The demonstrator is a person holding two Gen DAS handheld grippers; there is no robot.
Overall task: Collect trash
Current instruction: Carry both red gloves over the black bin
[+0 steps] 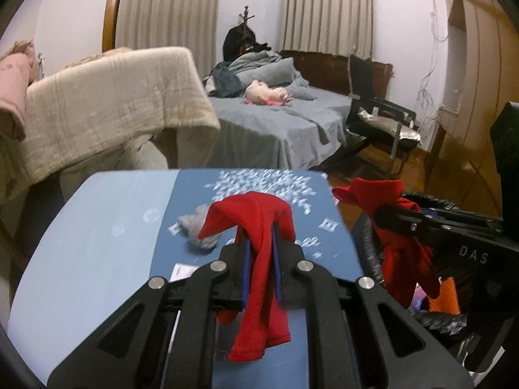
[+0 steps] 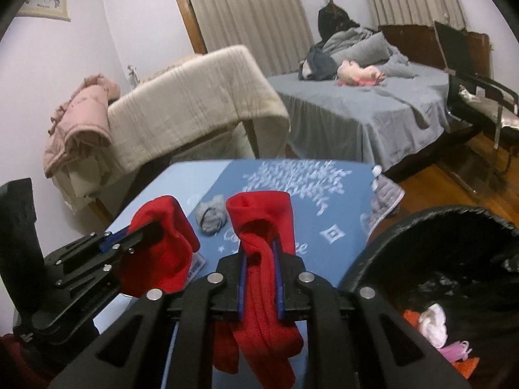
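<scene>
My left gripper (image 1: 261, 243) is shut on a red sock (image 1: 256, 259) that drapes over its fingers, above the blue table (image 1: 97, 227). My right gripper (image 2: 261, 249) is shut on a second red sock (image 2: 262, 291). In the left wrist view the right gripper (image 1: 389, 214) hangs with its sock over a black-lined trash bin (image 1: 454, 291). In the right wrist view the left gripper (image 2: 129, 236) is on the left. A crumpled grey wad (image 1: 198, 230) lies on the table ahead; it also shows in the right wrist view (image 2: 211, 215). The bin (image 2: 421, 243) holds white, pink and orange scraps.
A small white packet (image 1: 183, 270) lies on the table near my left gripper. A grey cloth (image 2: 386, 197) hangs off the table's far right corner. Beyond are a beige-draped chair (image 1: 113, 97), a grey bed (image 1: 275, 120) and a black chair (image 1: 382, 120).
</scene>
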